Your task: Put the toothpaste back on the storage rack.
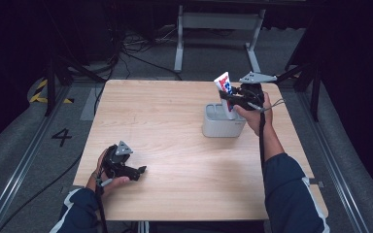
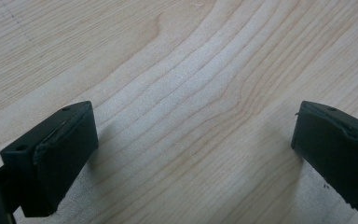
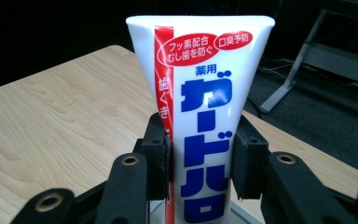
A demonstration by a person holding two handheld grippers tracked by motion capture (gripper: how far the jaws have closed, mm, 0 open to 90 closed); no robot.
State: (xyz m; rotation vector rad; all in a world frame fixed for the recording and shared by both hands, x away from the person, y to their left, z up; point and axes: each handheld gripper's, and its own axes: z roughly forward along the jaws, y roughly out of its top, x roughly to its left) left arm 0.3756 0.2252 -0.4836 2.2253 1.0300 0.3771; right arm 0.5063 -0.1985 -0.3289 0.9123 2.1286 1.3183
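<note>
The right tongs [image 3: 200, 161] are clamped on a toothpaste tube [image 3: 204, 121], 1 pad on each flat side, at about the middle of its body. In the high view the tube [image 1: 225, 92] stands nearly upright, a little tilted, with its lower end inside a grey holder [image 1: 222, 127] that sits on the right half of the worktop [image 1: 175, 131]. I cannot tell if the tube is going in or coming out, and its cap end is hidden inside the holder.

In my judgement, the step goes well if the tube is moved straight along its own length, so that it does not scrape the rim and pull the light holder with it. The body is soft, so the grip should be firm but not hard enough to squeeze out paste. If the tube is being set down, it should rest on the bottom of the holder before the pads let go.

The left tongs [image 2: 193, 154] are wide apart with nothing between them, low over bare wood. In the high view they [image 1: 140, 170] lie near the front left of the worktop, well apart from the holder.

The worktop is pale wood with clear grain. Around it the room is dark, with a grey floor, loose cables, a metal frame behind, and a painted 4 [image 1: 61, 137] on the floor at the left.
</note>
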